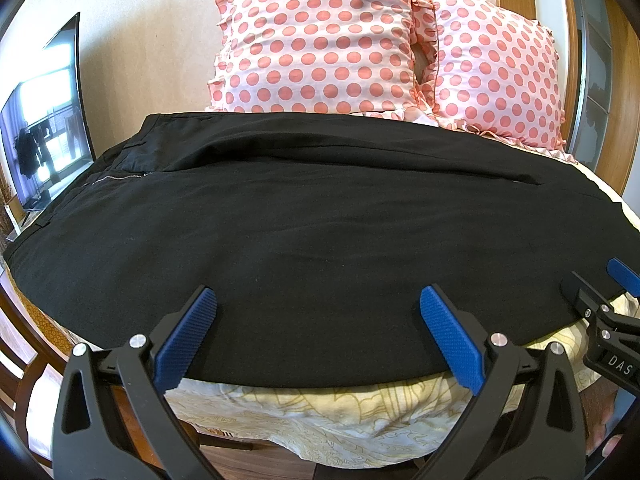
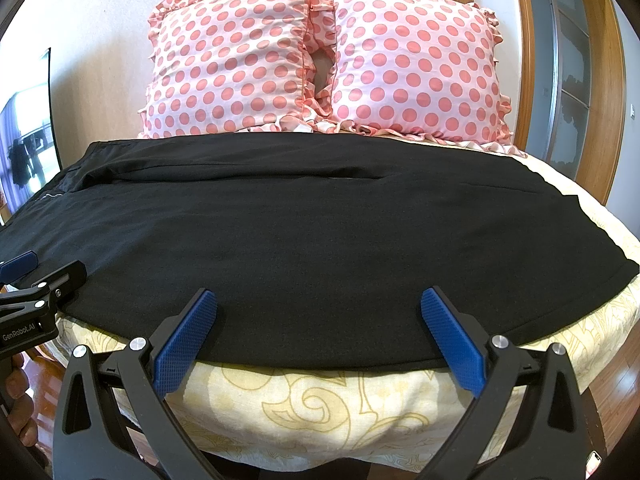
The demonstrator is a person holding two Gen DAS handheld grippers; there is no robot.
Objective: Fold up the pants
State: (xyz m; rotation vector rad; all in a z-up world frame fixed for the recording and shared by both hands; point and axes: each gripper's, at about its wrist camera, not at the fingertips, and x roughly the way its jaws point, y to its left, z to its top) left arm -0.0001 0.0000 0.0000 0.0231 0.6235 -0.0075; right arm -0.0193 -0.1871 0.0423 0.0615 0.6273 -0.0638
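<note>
Black pants (image 1: 320,232) lie spread flat across the bed, waist and zipper (image 1: 120,177) at the left, legs running right. They also fill the right wrist view (image 2: 320,232). My left gripper (image 1: 318,300) is open and empty, its blue pads (image 1: 188,336) over the pants' near edge. My right gripper (image 2: 318,300) is open and empty at the near edge further right, by the hem end (image 2: 624,276). The right gripper shows at the left wrist view's right edge (image 1: 600,300). The left gripper shows at the right wrist view's left edge (image 2: 36,276).
Two pink polka-dot pillows (image 1: 320,36) (image 2: 416,60) stand against the wall behind the pants. A yellow patterned bedsheet (image 2: 320,400) hangs over the near bed edge. A TV (image 1: 44,120) stands at the left. Wooden floor (image 2: 616,392) lies at the right.
</note>
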